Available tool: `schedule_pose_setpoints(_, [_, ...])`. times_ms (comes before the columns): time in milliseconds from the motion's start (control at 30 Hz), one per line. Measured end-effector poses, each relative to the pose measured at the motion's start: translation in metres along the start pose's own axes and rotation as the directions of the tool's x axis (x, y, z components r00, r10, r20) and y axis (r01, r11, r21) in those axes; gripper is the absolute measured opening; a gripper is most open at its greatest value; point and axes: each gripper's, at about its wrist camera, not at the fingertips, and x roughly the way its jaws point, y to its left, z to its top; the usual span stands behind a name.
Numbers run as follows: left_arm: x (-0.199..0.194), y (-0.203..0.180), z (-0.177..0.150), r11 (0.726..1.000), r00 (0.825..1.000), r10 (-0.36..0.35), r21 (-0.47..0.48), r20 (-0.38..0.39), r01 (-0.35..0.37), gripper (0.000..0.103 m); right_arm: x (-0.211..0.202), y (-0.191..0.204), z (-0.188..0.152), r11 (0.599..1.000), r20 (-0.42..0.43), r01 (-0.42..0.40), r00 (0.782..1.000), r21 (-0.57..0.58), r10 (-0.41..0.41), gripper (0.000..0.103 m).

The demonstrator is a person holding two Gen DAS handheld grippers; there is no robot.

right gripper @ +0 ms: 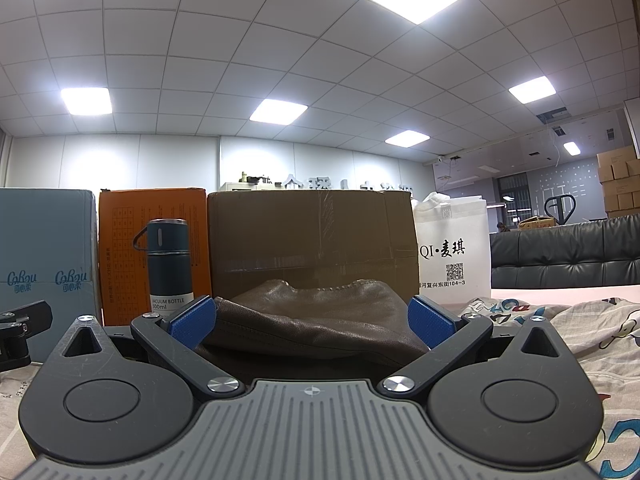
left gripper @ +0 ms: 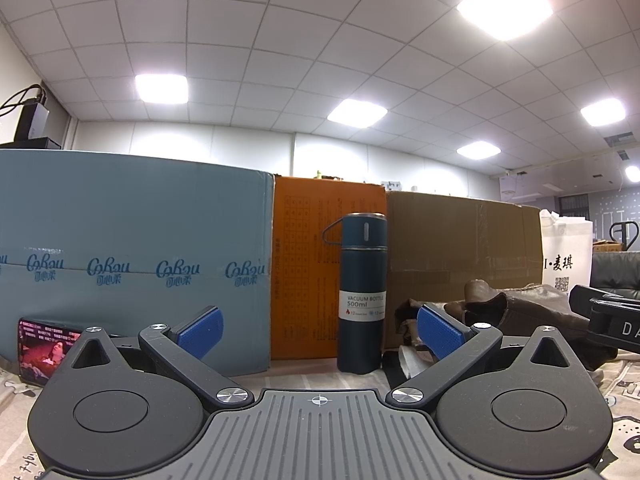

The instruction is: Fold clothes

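A brown leather garment [right gripper: 316,320] lies heaped on a printed sheet [right gripper: 580,320], glossy and creased, with a stitched edge along its top fold. The right gripper [right gripper: 312,322] sits low before it, blue pads [right gripper: 192,320] spread wide on either side of the heap; whether they touch the leather cannot be told. The left gripper [left gripper: 318,328] is likewise wide open and grips nothing, pointing at a dark blue bottle [left gripper: 362,292] that stands upright on the sheet. From the left wrist view the garment [left gripper: 516,308] lies right of the bottle, rumpled, one part sticking up. Behind stand a grey-blue box [left gripper: 132,256], an orange box [left gripper: 304,264], a brown carton [right gripper: 312,236] and a white bag [right gripper: 452,252]. A phone [left gripper: 44,350] leans against the grey-blue box.
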Motion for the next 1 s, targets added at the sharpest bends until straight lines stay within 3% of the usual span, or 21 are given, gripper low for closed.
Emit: schedule_pose_setpoints(1000, [0.0000, -0.0002, 0.0000, 1.000, 1.000, -0.009, 0.001, -0.004, 0.009, 0.103, 0.0011, -0.0001, -0.0005, 1.000, -0.006, -0.001, 1.000, -0.002, 0.001, 0.103])
